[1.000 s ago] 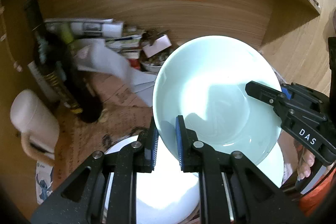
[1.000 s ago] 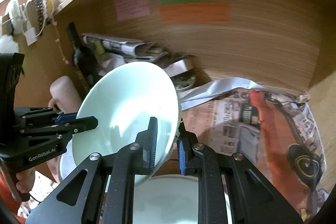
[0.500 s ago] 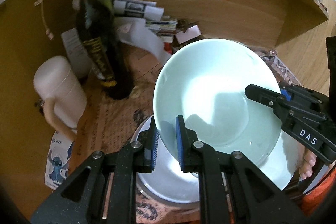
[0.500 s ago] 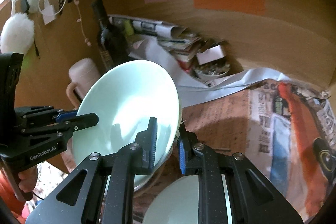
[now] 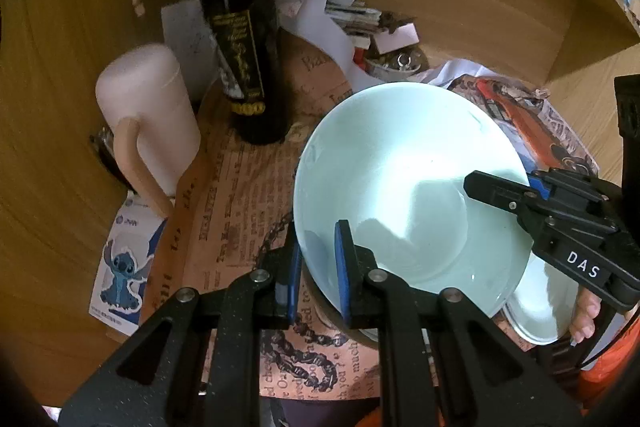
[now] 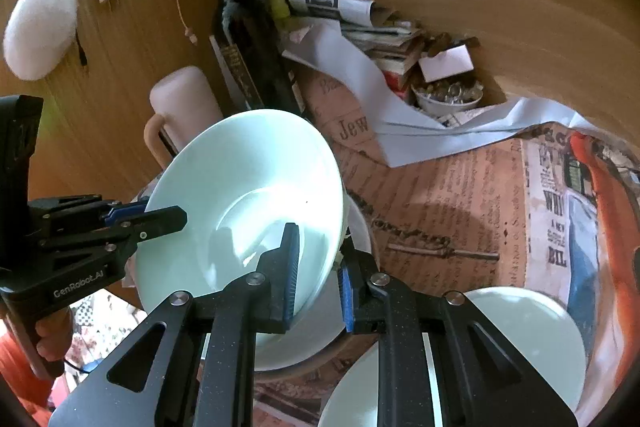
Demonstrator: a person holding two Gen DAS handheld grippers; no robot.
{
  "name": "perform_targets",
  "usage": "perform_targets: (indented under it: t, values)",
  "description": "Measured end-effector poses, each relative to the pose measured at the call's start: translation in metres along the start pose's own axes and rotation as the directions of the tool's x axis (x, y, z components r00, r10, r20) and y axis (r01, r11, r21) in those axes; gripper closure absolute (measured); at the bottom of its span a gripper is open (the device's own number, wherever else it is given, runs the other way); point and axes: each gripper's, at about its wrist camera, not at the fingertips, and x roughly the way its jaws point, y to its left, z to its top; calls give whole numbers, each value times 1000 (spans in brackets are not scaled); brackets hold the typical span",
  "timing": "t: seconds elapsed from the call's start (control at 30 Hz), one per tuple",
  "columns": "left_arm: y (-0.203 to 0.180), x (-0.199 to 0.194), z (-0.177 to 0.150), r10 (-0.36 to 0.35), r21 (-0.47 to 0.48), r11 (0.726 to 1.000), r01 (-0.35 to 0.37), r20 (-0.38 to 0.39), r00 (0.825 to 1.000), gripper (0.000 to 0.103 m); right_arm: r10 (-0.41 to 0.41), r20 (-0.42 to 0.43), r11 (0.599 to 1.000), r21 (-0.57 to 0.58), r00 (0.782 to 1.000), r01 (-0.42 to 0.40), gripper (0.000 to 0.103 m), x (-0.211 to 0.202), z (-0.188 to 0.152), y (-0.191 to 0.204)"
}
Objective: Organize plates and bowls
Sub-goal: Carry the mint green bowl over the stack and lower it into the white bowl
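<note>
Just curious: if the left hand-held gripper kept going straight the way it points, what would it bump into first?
Probably the dark wine bottle standing on the newspaper; depth is hard to judge.

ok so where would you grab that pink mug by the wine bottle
Take the pink mug by its handle, coming from the near side: the handle faces the camera, the wall crowds its far-left side, and the wine bottle stands close on its right.
</note>
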Motion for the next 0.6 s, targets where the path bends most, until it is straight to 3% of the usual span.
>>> perform_targets:
  t: [0.6]
  values:
    - [0, 14, -8, 12, 19, 1000, -12, -30, 999, 88, -4, -49, 1000, -25, 999, 2, 84, 12, -7, 1]
